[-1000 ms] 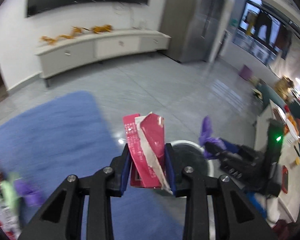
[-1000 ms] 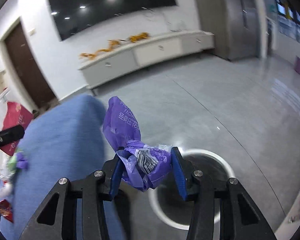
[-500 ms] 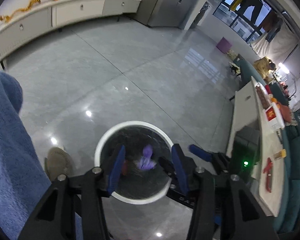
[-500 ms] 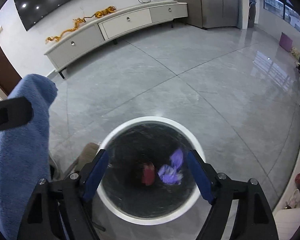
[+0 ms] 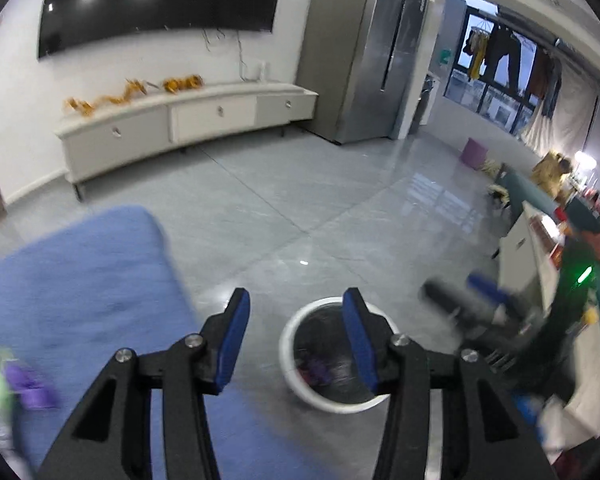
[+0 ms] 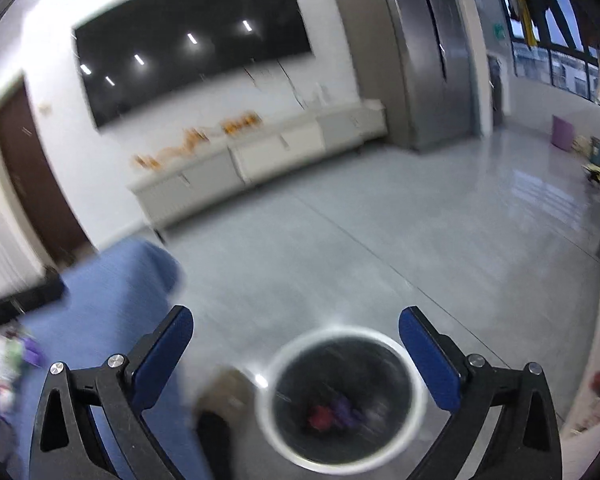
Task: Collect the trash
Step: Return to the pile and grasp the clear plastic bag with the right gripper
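Note:
A round white-rimmed trash bin (image 5: 292, 344) stands on the grey floor; it also shows in the right wrist view (image 6: 274, 404). Inside lie a red wrapper (image 6: 320, 416) and a purple wrapper (image 6: 346, 408), the purple wrapper also showing in the left wrist view (image 5: 318, 368). My left gripper (image 5: 296, 336) is open and empty above the bin's left side. My right gripper (image 6: 296, 348) is open wide and empty above the bin. More trash, purple and green (image 5: 24, 384), lies on the blue cloth at the far left, and shows blurred in the right wrist view (image 6: 20, 352).
A blue cloth-covered surface (image 5: 76, 280) fills the left. My right gripper's body (image 5: 472, 312) shows blurred at the right of the left wrist view. A white low cabinet (image 5: 188, 120) lines the far wall. A shoe (image 6: 224, 392) is beside the bin.
Both grippers let go of their wrappers, red and purple, which now lie in the bin. Both have since lifted and tilted up from looking straight down into the bin.

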`<act>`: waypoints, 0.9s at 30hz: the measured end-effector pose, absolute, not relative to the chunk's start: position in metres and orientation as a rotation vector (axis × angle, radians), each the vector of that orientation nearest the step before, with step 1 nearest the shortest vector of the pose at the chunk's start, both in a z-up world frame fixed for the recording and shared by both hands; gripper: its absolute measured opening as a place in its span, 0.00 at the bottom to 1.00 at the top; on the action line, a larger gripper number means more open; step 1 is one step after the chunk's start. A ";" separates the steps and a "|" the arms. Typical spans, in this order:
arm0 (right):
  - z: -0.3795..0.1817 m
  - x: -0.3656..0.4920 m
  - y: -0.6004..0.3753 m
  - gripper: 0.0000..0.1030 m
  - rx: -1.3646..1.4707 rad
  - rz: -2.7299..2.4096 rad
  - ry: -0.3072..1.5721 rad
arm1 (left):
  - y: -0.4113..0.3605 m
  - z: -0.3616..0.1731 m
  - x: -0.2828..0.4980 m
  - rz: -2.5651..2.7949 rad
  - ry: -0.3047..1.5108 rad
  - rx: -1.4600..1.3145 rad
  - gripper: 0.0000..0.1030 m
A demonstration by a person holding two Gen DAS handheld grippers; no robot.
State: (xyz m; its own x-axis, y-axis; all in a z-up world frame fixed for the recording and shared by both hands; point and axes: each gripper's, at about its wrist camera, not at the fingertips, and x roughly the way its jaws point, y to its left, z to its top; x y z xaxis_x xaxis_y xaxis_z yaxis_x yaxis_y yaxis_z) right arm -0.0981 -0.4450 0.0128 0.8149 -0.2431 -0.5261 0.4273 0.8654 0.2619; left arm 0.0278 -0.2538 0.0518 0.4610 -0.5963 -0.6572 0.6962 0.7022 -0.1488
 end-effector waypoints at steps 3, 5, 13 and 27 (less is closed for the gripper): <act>0.049 -0.093 -0.404 1.00 0.350 -0.289 0.416 | -0.204 0.065 0.021 -0.749 0.700 0.135 0.46; 0.062 -0.086 -0.383 1.00 0.336 -0.240 0.404 | -0.170 0.071 0.017 -0.687 0.658 0.136 0.48; 0.083 -0.020 -0.274 1.00 0.172 -0.030 0.528 | -0.024 0.064 0.034 -0.435 0.634 0.090 0.52; 0.028 0.040 -0.114 0.81 0.172 0.439 0.838 | 0.158 -0.026 0.070 -0.223 0.881 -0.072 0.43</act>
